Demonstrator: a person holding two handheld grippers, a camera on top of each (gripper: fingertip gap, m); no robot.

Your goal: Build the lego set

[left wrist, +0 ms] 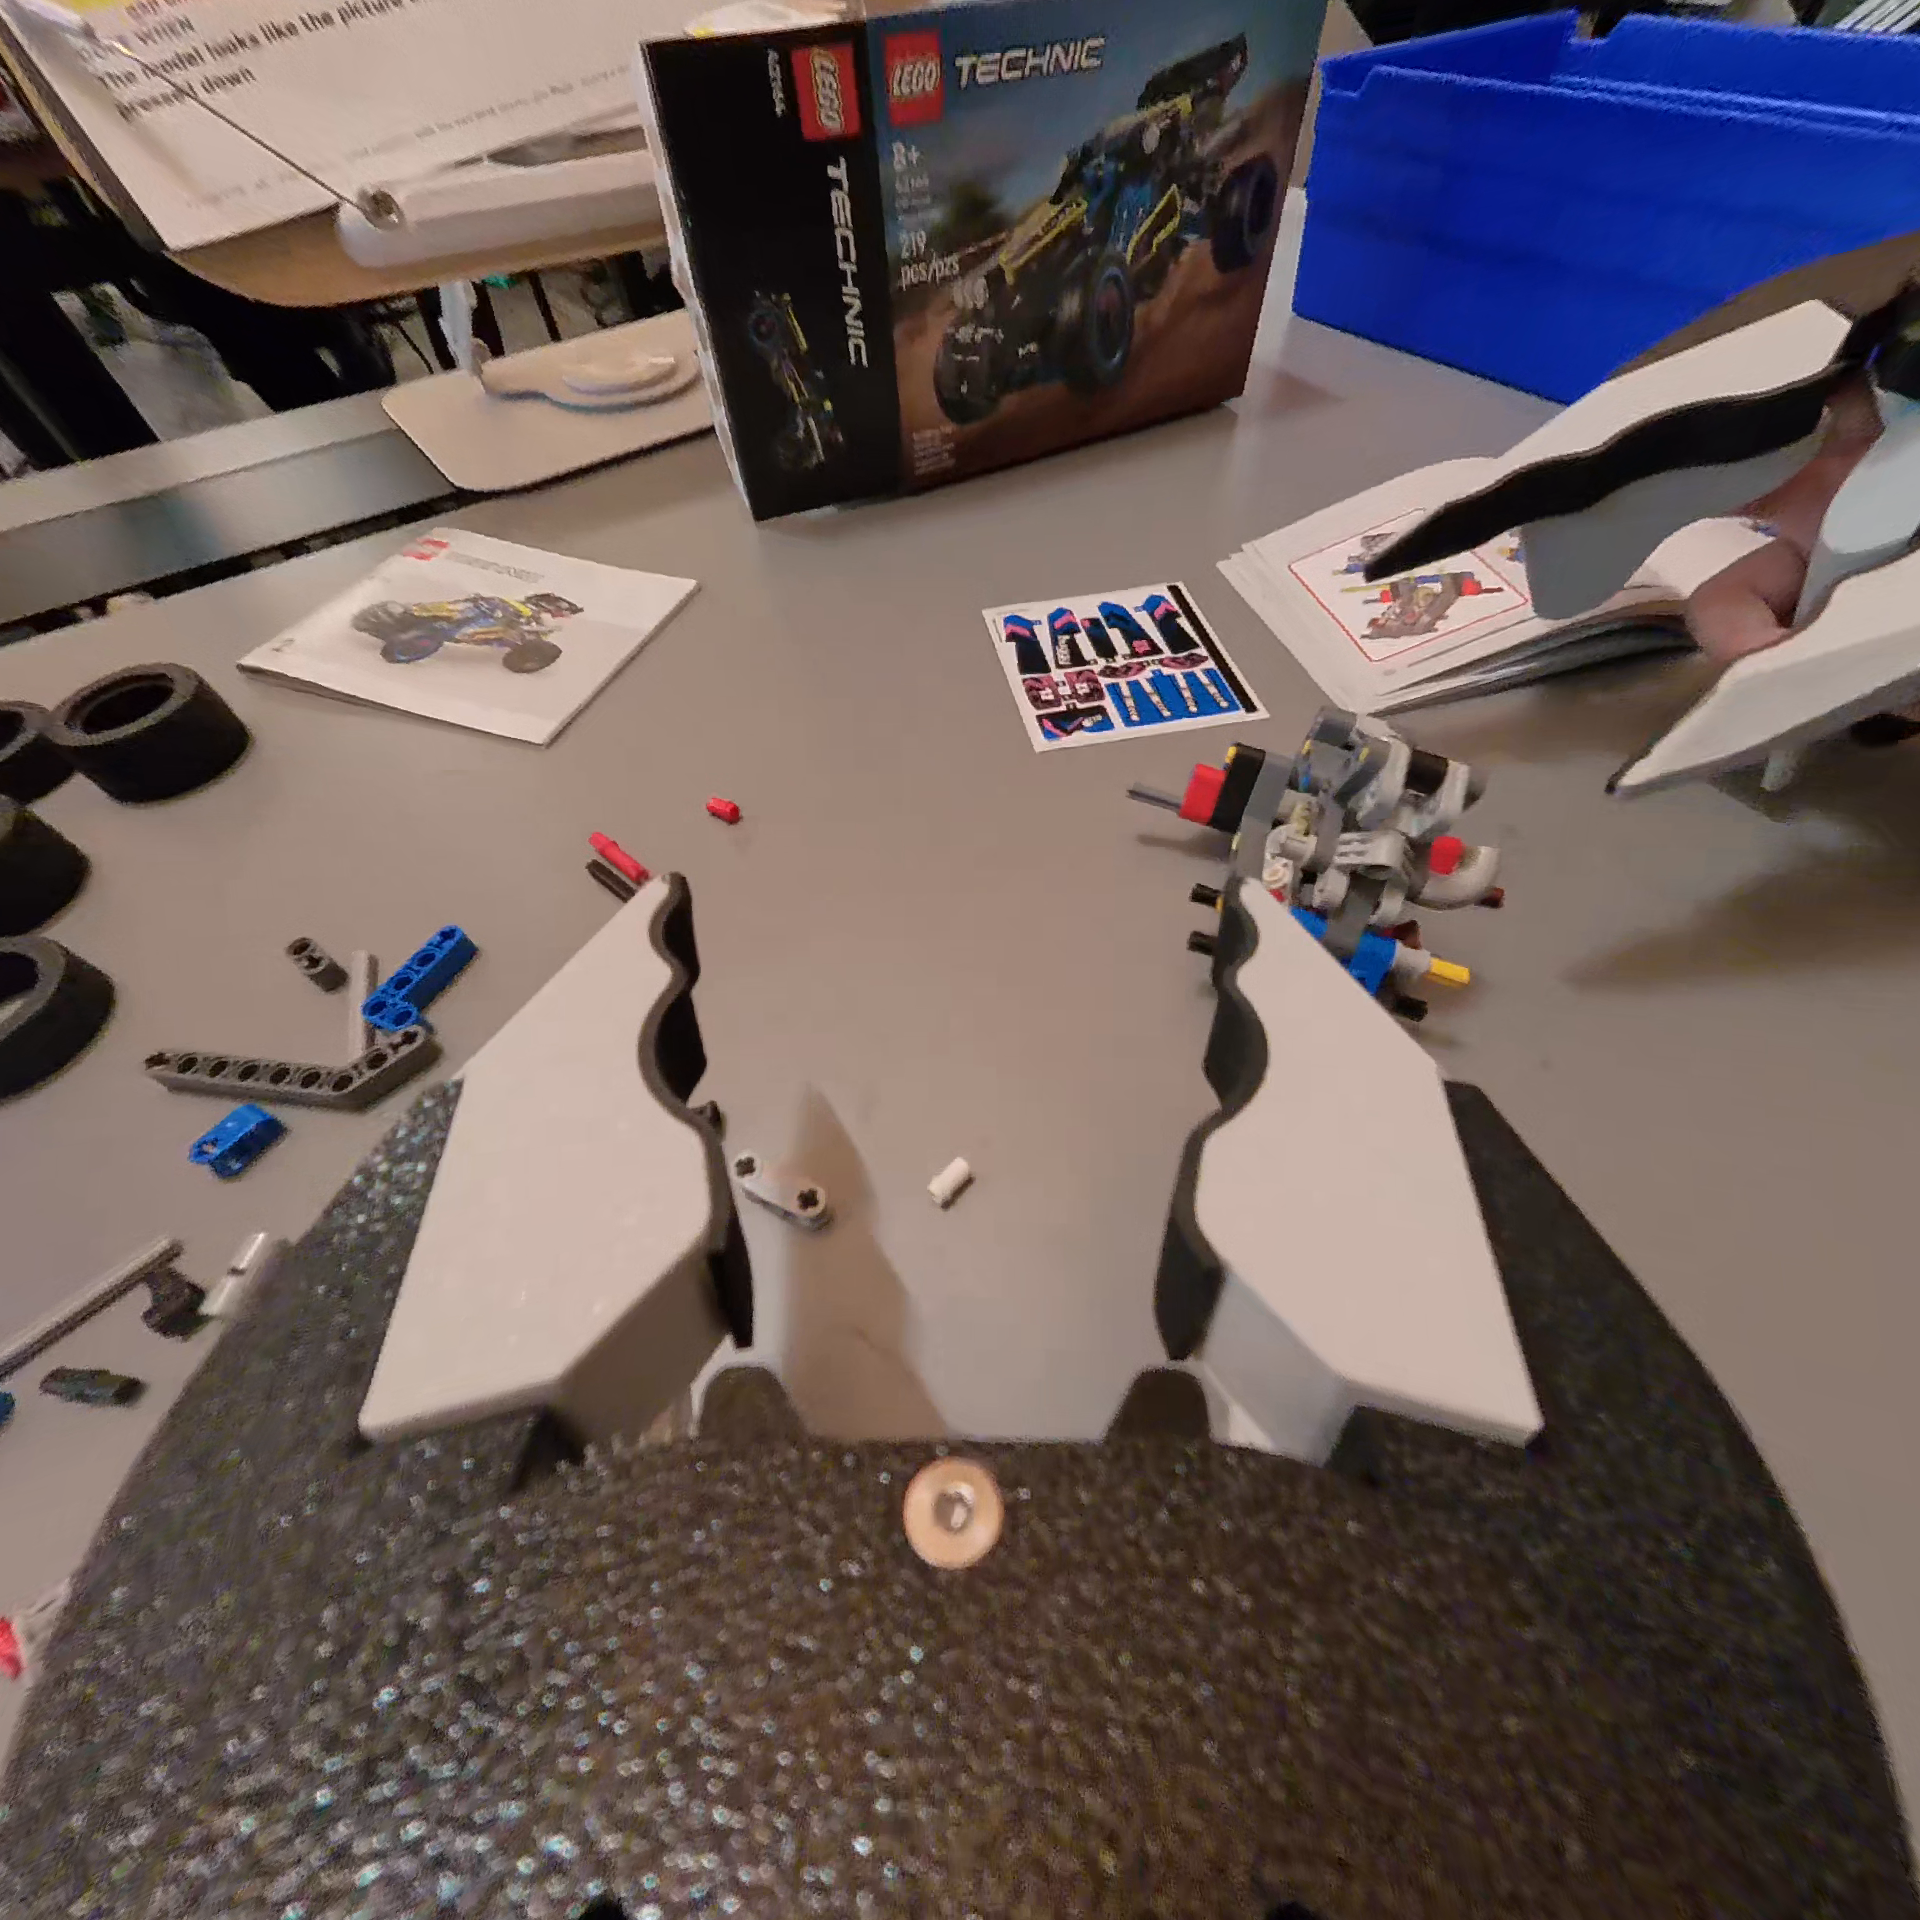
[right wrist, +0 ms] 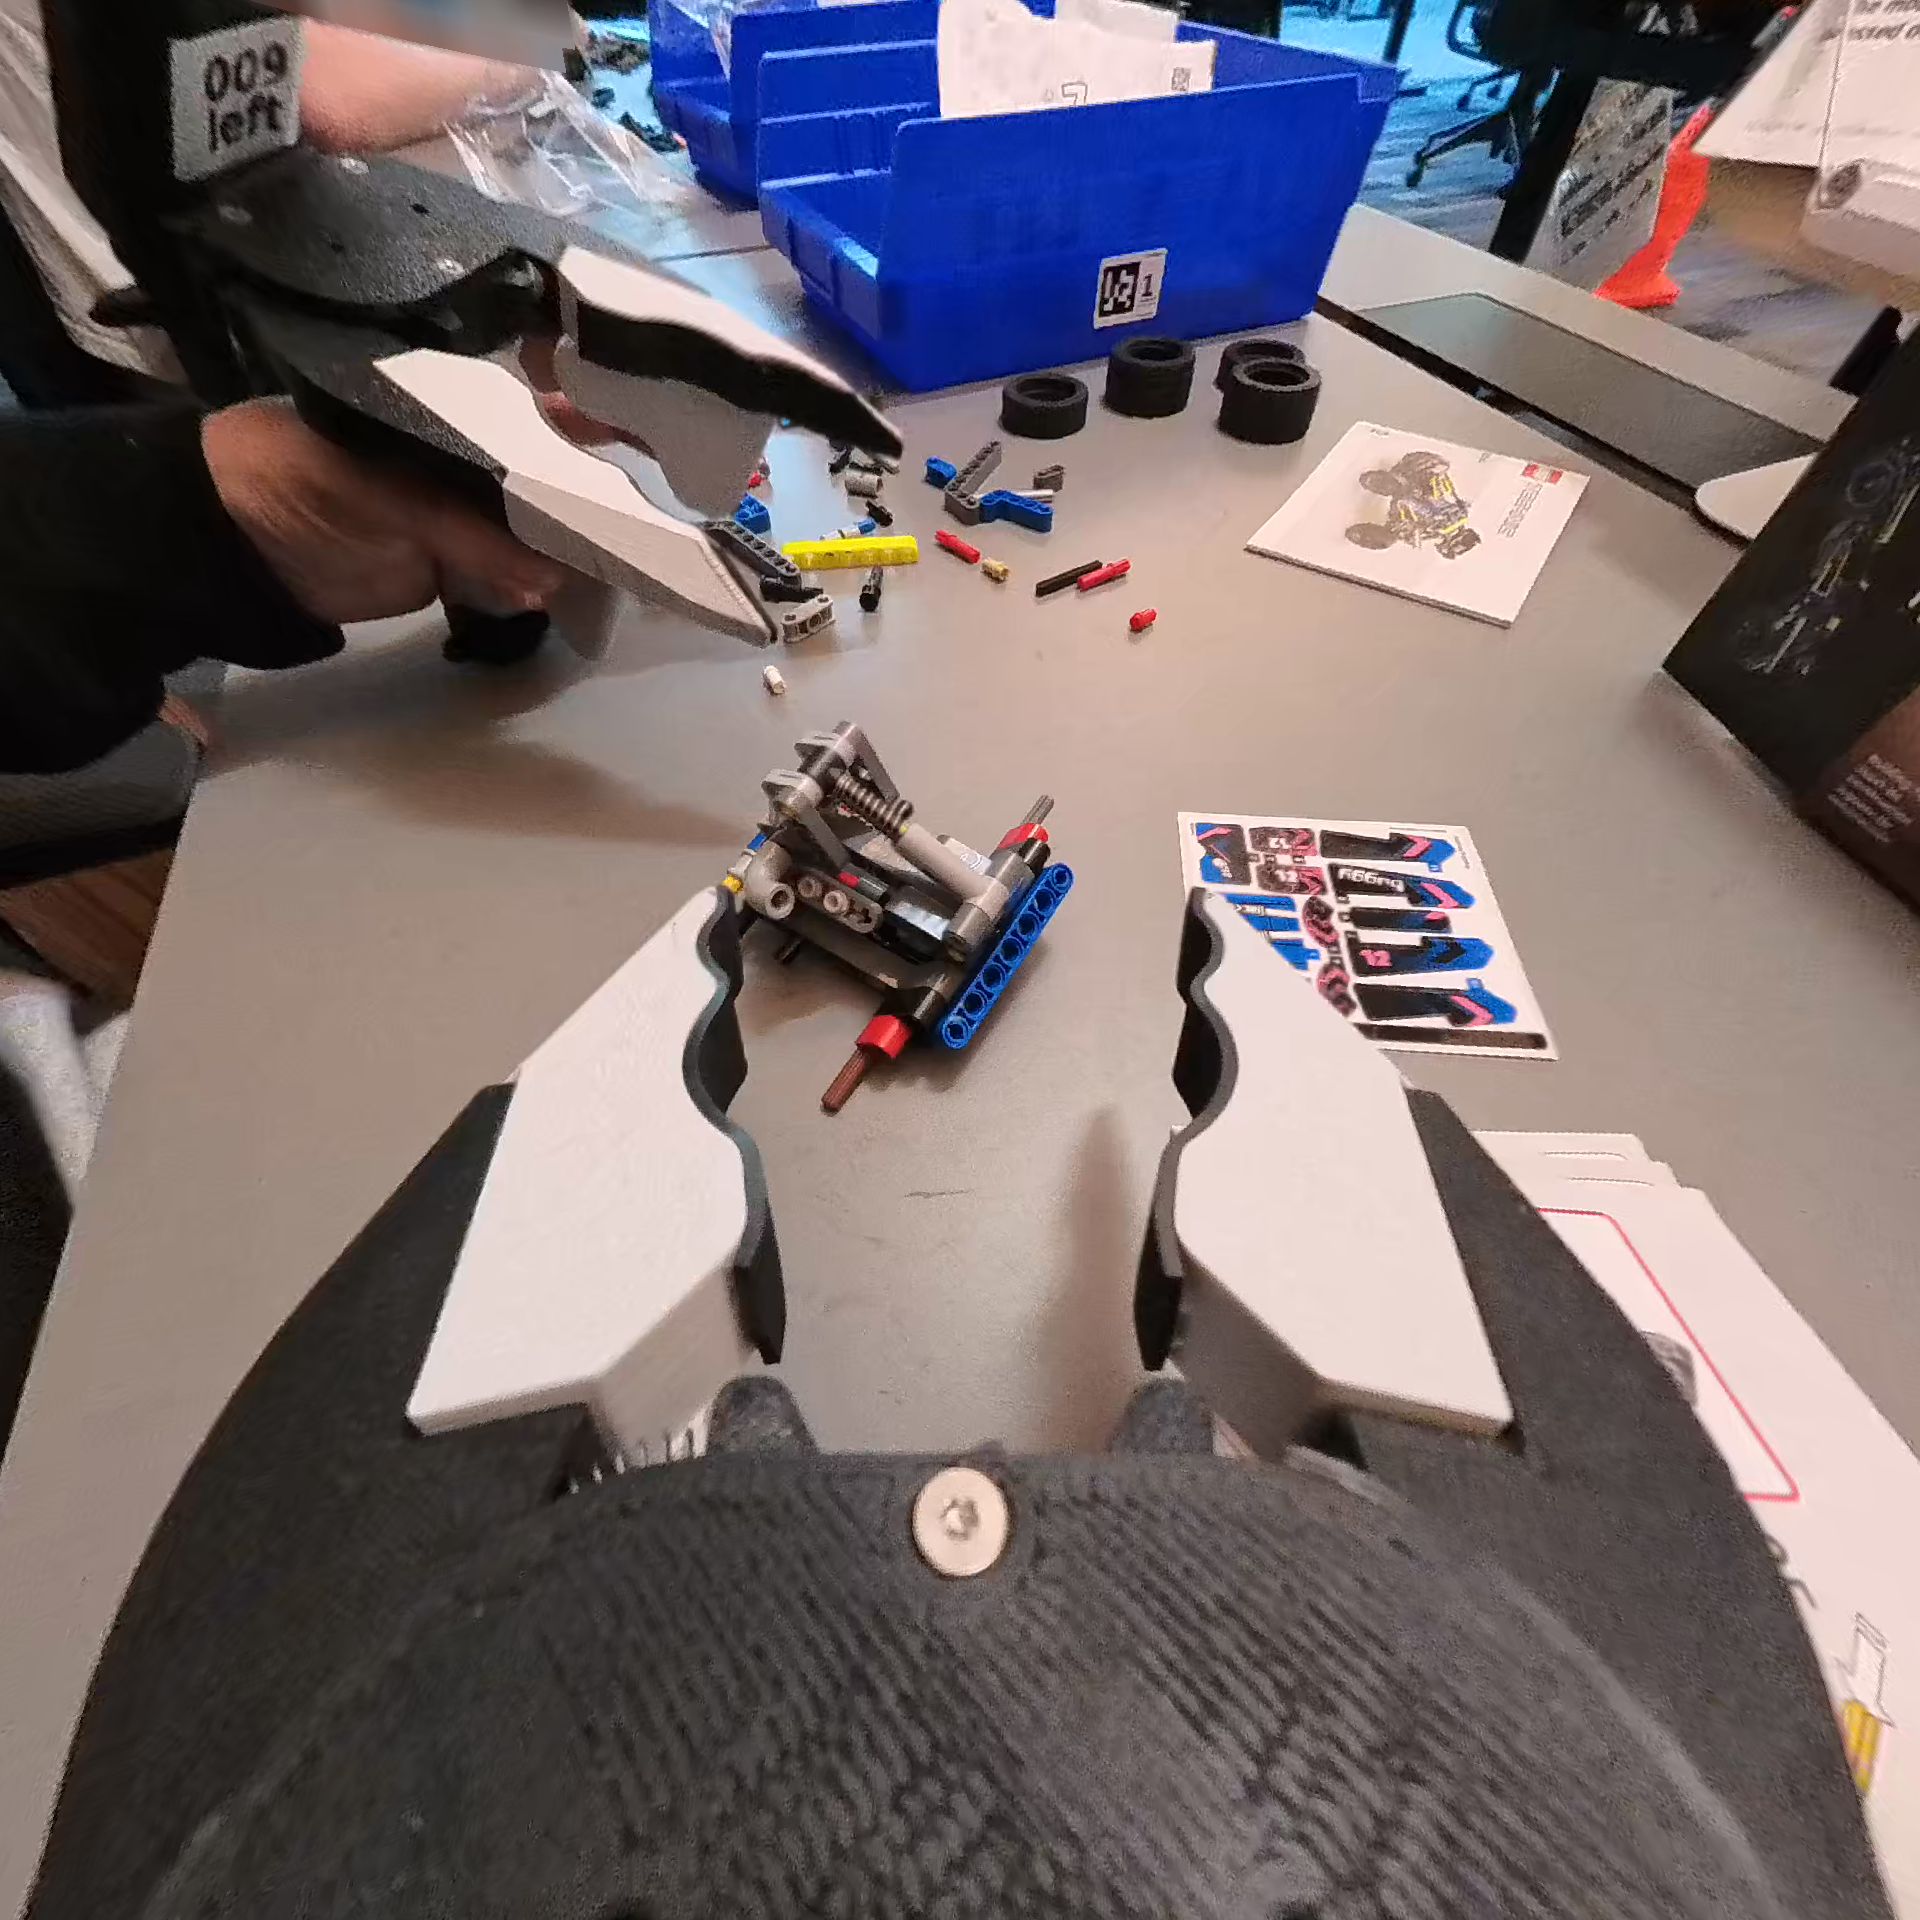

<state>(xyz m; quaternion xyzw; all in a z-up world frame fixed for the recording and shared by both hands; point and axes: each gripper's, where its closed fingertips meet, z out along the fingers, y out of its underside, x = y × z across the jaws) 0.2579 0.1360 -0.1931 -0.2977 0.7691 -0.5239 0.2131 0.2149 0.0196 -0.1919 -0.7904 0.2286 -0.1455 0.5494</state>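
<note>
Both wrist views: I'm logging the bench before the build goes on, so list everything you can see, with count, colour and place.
Partly built model: one, grey, black, blue, red; table centre, ahead of the right gripper.
Sticker sheet: one, blue, pink, black; right of the model.
Tyres: four black, far side by the bin.
Loose pieces: many, yellow, blue, red, black, grey; scattered near the tyres.
Closed booklet: one, white, flat.
Open instruction pages: one stack, white, under the right gripper.
Set box: one, dark, upright.
Bins: blue, far edge, count unclear.
Table: grey.
Left gripper: grey fingers, open, empty.
Right gripper: grey fingers, open, empty.
</note>
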